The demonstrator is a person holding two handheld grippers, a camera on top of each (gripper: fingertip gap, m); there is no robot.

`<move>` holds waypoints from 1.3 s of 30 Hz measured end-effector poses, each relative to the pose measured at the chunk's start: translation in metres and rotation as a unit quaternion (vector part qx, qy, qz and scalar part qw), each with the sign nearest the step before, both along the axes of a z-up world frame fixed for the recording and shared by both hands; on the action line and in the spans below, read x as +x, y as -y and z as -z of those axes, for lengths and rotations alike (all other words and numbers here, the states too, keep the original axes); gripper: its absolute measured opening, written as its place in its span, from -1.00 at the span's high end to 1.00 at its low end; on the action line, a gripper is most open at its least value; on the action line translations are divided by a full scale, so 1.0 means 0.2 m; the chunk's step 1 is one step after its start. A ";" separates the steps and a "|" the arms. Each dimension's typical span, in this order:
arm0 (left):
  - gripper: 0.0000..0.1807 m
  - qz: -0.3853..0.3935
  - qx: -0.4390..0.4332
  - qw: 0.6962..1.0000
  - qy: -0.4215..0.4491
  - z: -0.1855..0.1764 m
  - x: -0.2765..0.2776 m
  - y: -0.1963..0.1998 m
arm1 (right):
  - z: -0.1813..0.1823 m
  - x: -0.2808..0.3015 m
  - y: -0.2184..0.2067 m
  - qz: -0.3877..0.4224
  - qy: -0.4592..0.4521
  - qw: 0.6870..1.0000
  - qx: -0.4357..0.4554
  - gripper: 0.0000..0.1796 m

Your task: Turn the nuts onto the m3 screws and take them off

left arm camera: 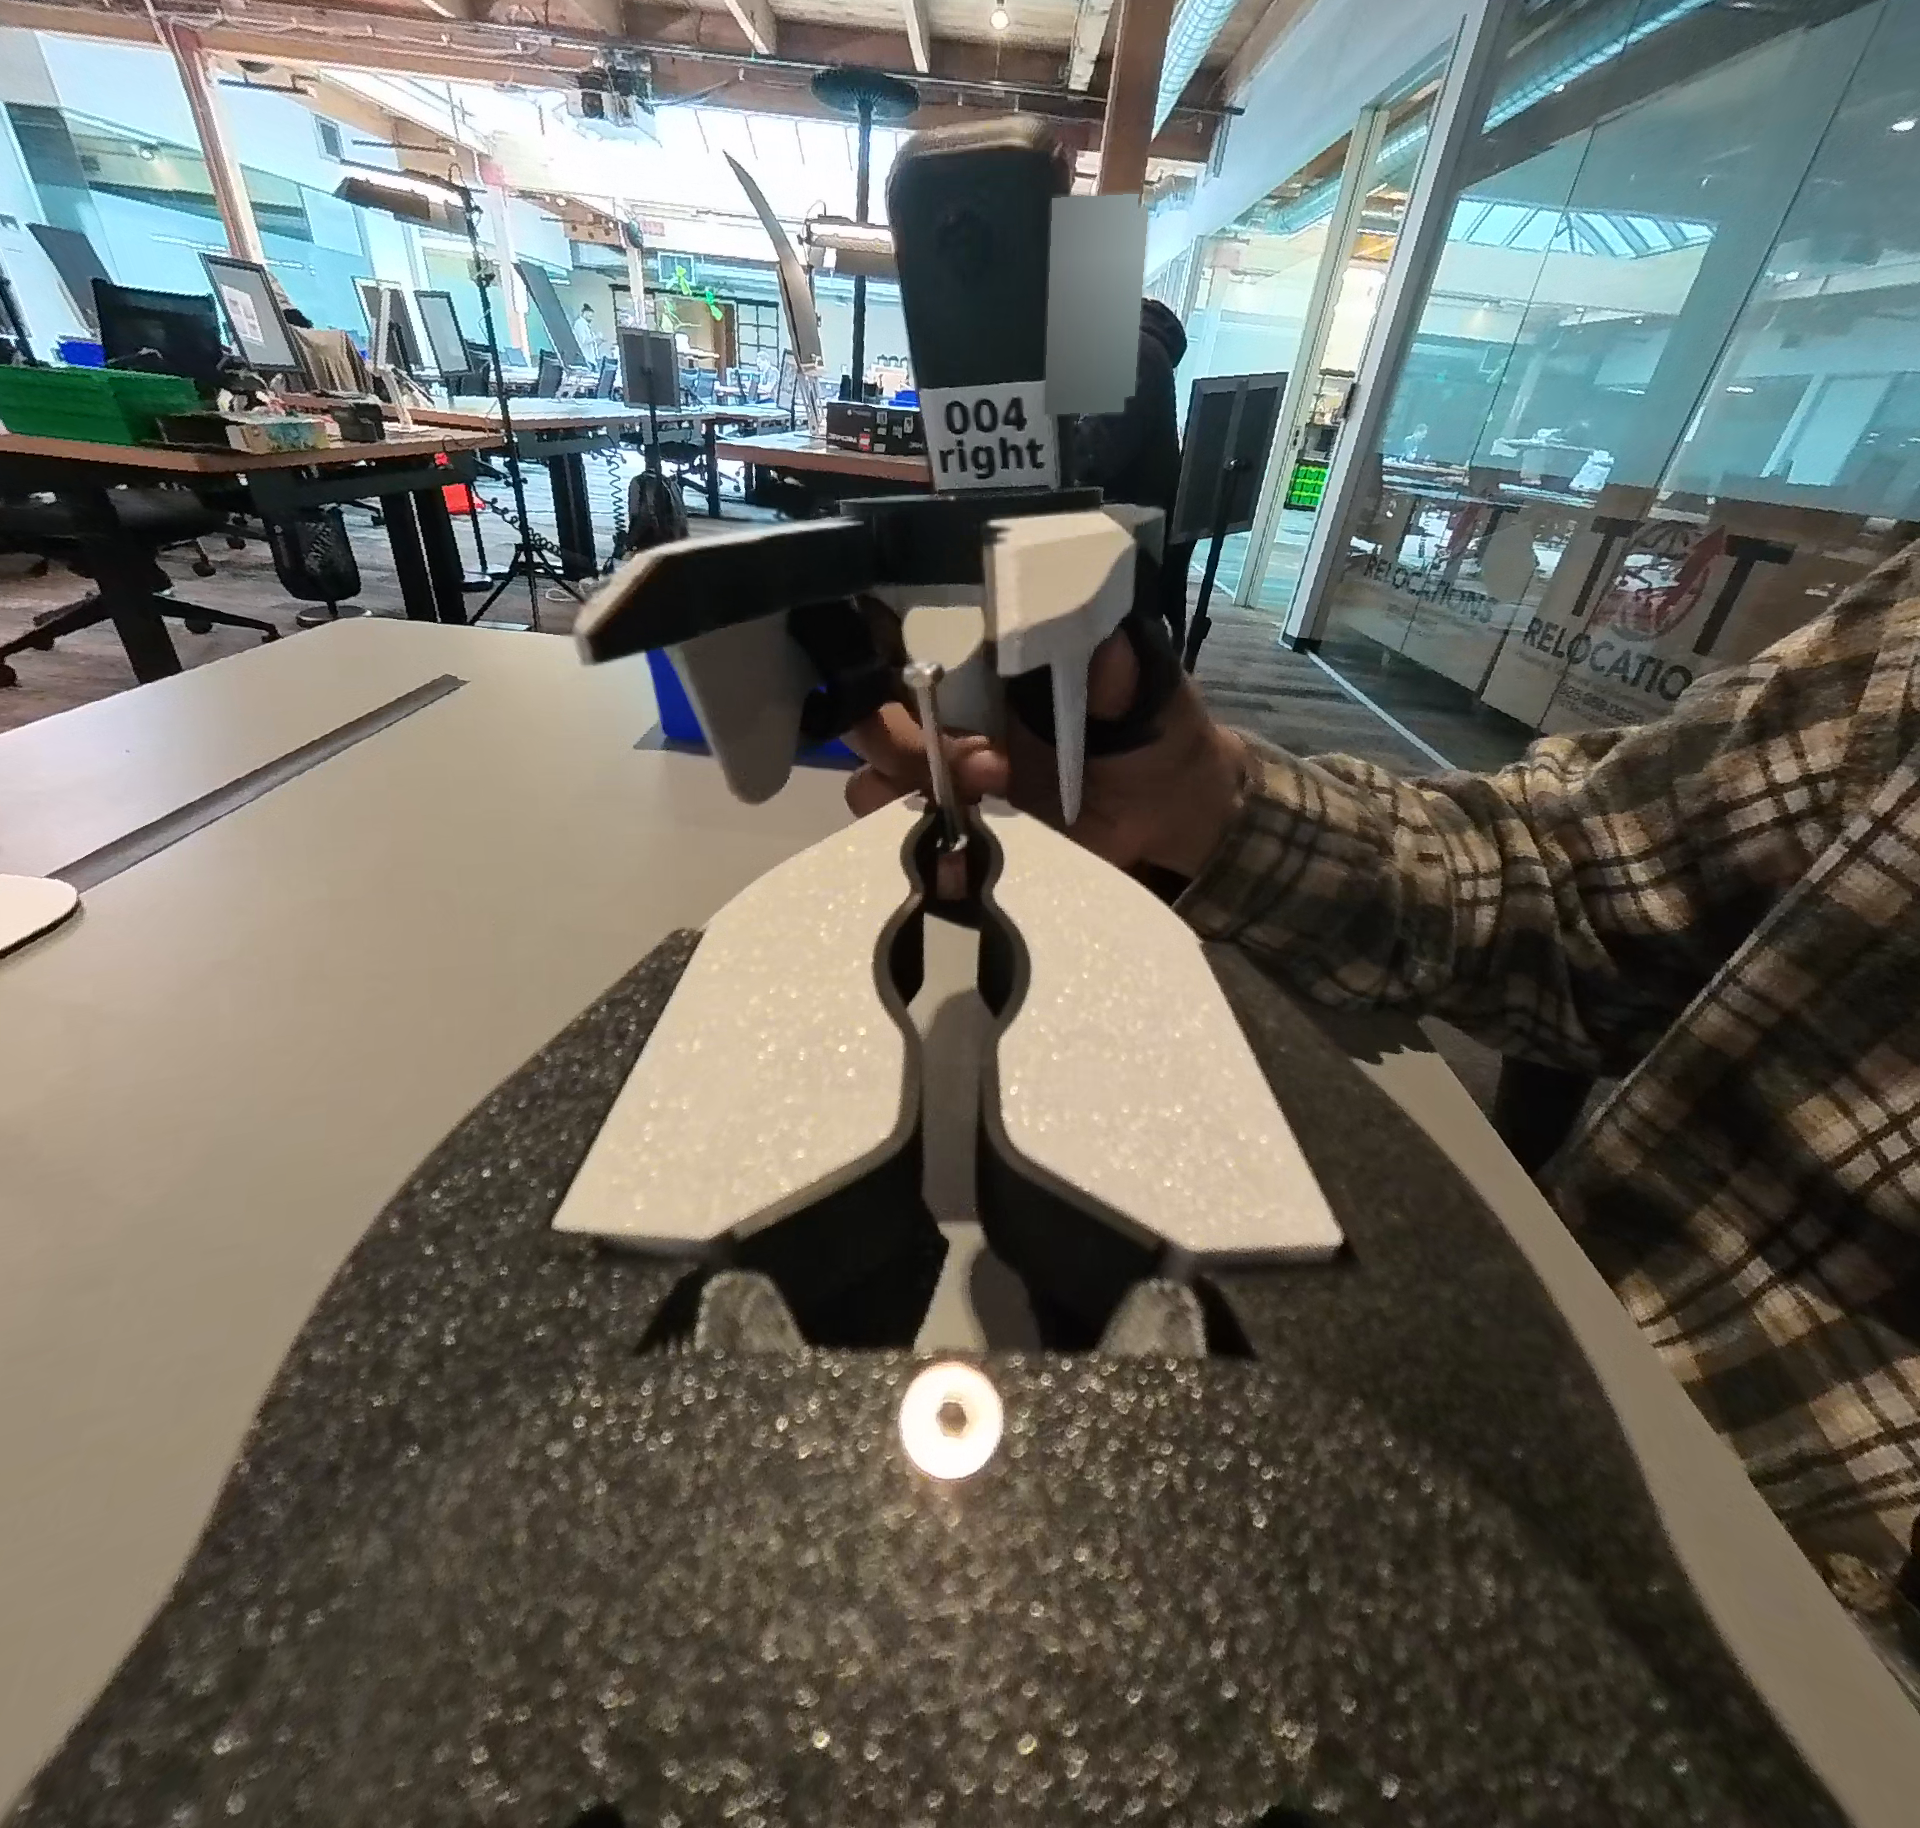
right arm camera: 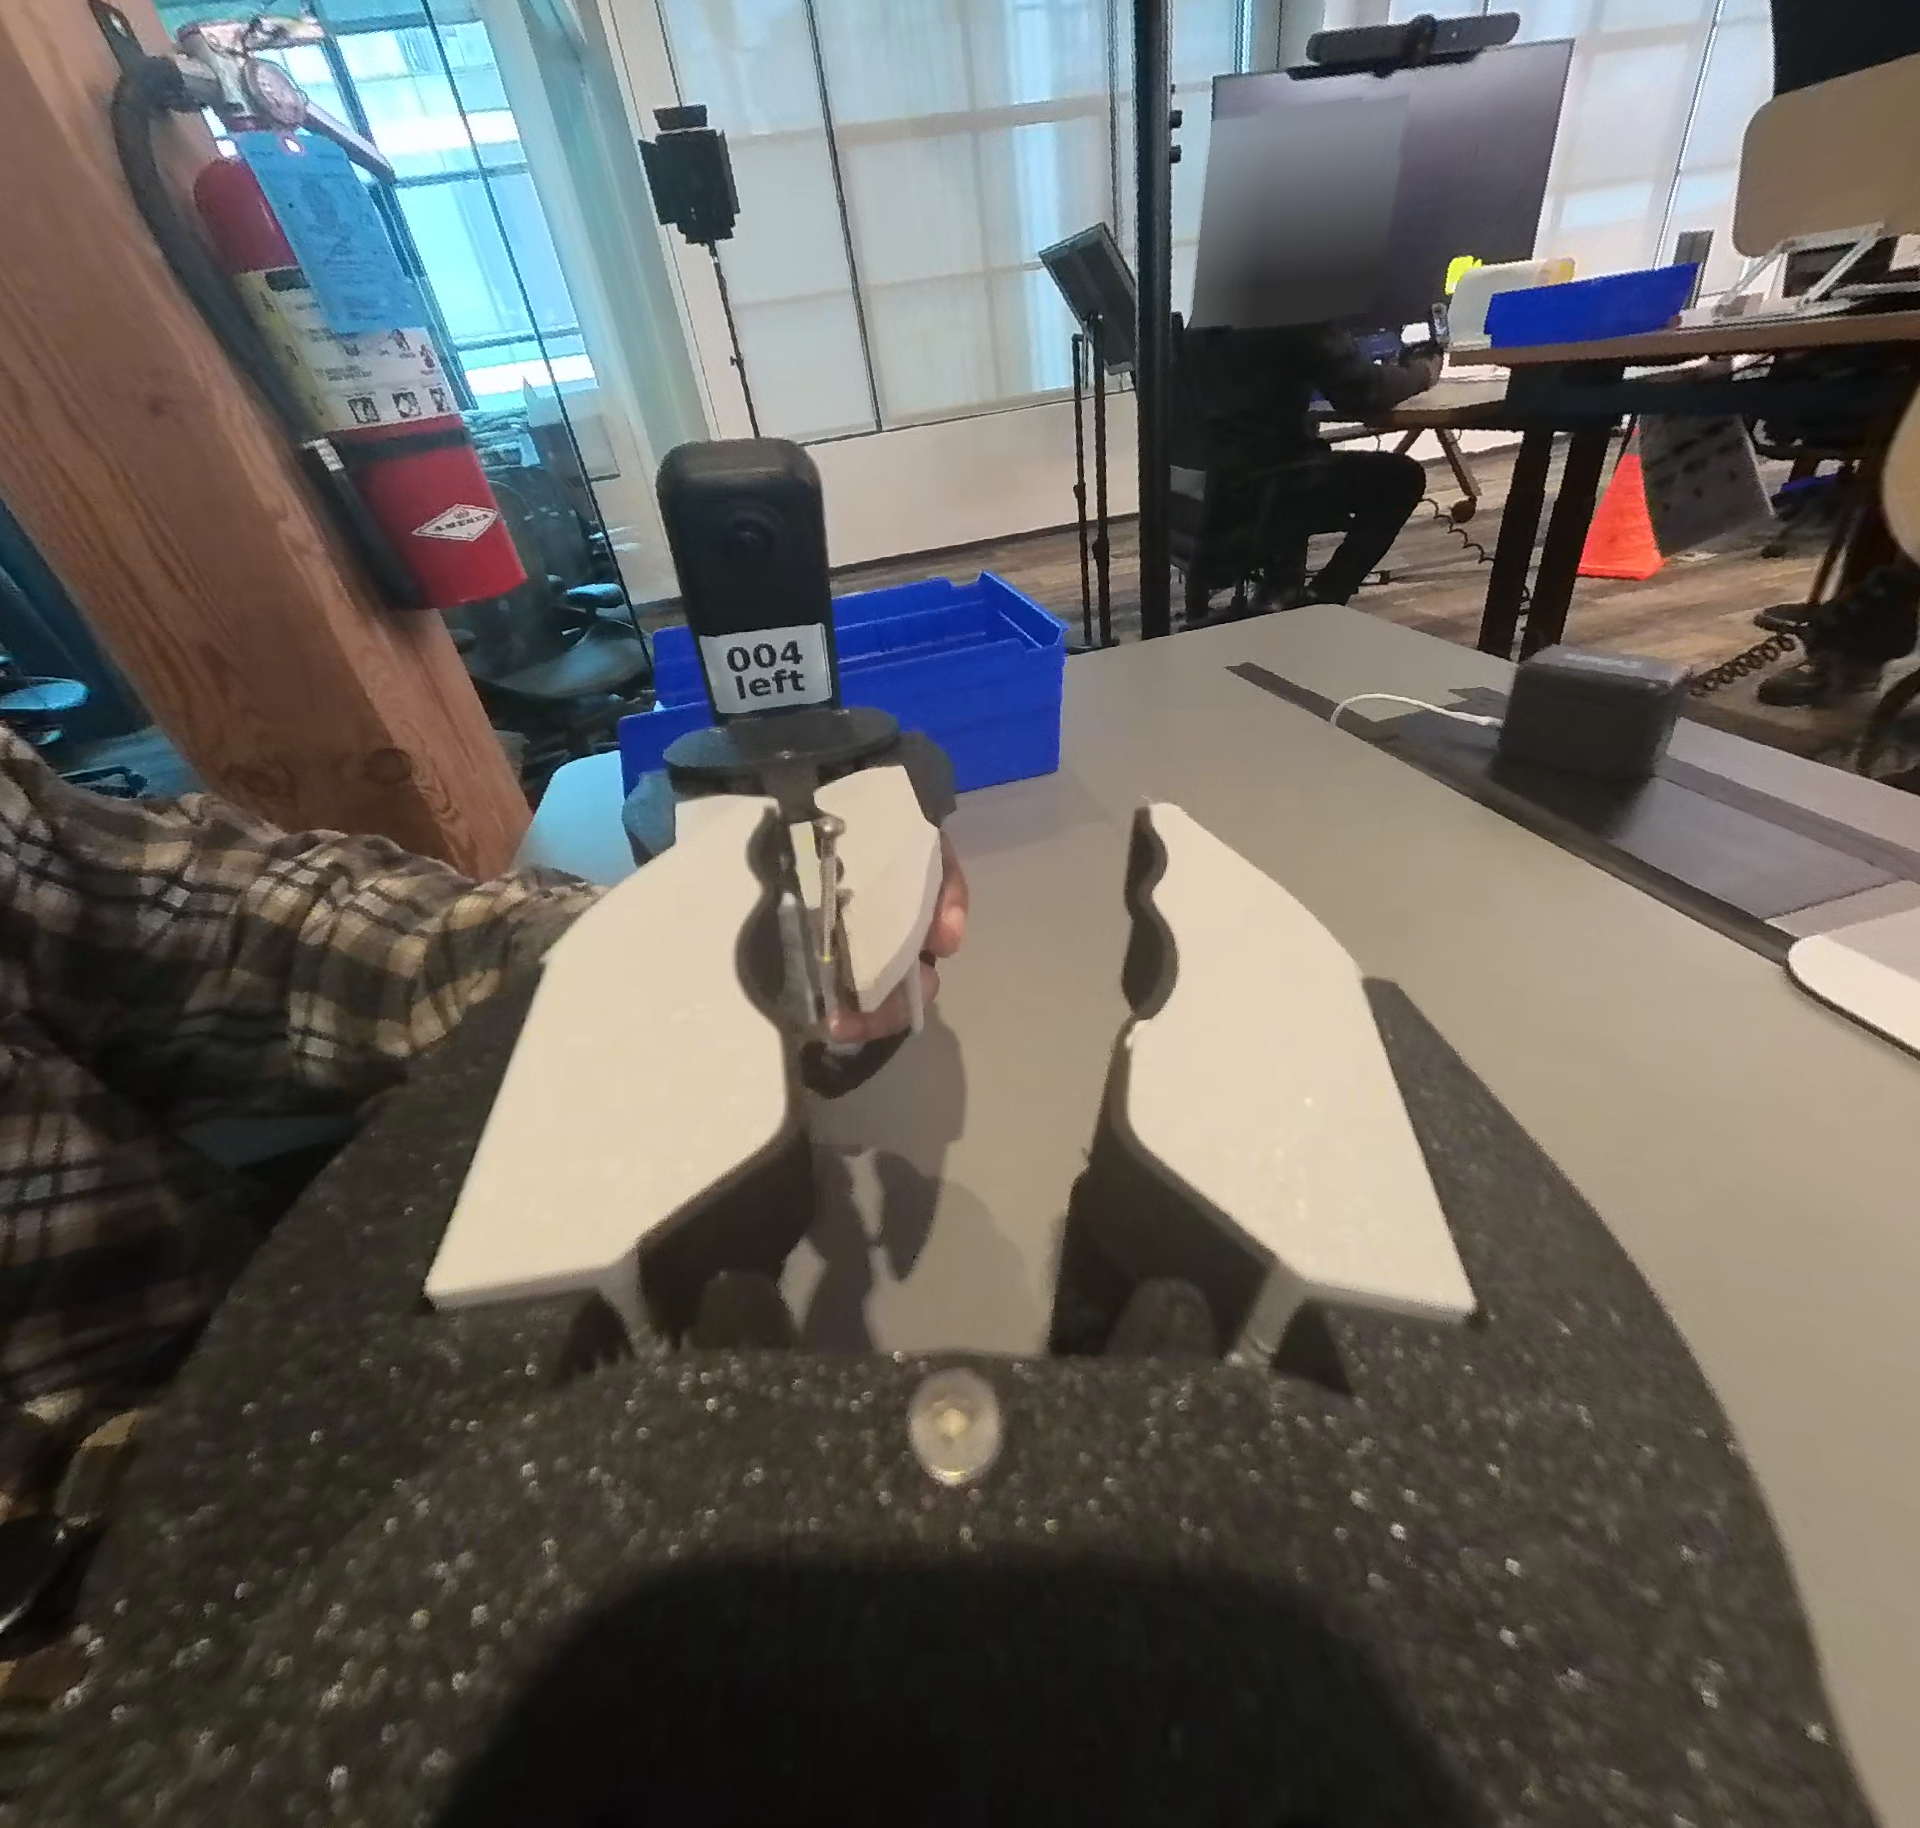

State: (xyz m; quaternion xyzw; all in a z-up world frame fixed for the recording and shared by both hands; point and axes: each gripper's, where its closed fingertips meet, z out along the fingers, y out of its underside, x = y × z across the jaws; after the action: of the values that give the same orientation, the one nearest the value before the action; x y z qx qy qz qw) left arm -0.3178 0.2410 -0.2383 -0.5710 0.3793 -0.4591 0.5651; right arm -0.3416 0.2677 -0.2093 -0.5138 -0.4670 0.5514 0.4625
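Holding the m3 screw (left arm camera: 935, 755) clamped upright at frame centre in the closed left gripper (left arm camera: 951, 848), with a nut (left arm camera: 951, 840) seemingly at its tips, the wide-open, empty right gripper (right arm camera: 961, 931) is best closed squarely on the nut before turning.
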 end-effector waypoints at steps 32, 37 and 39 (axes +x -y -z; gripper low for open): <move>0.96 -0.026 0.015 0.999 -0.018 0.00 -0.02 -0.02 | -0.05 0.01 0.07 0.038 0.009 0.999 0.006 0.53; 0.96 -0.025 0.016 0.999 -0.017 0.00 -0.02 -0.02 | 0.01 -0.05 0.11 0.026 0.042 0.999 -0.004 0.59; 0.96 -0.024 0.019 0.999 -0.016 -0.01 -0.02 -0.02 | 0.01 -0.06 0.11 0.015 0.036 0.999 -0.018 0.63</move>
State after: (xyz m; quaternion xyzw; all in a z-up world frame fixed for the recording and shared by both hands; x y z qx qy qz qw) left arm -0.3219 0.2443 -0.2360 -0.5768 0.3830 -0.4288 0.5803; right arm -0.3542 0.2450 -0.2120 -0.5484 -0.4657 0.5341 0.4440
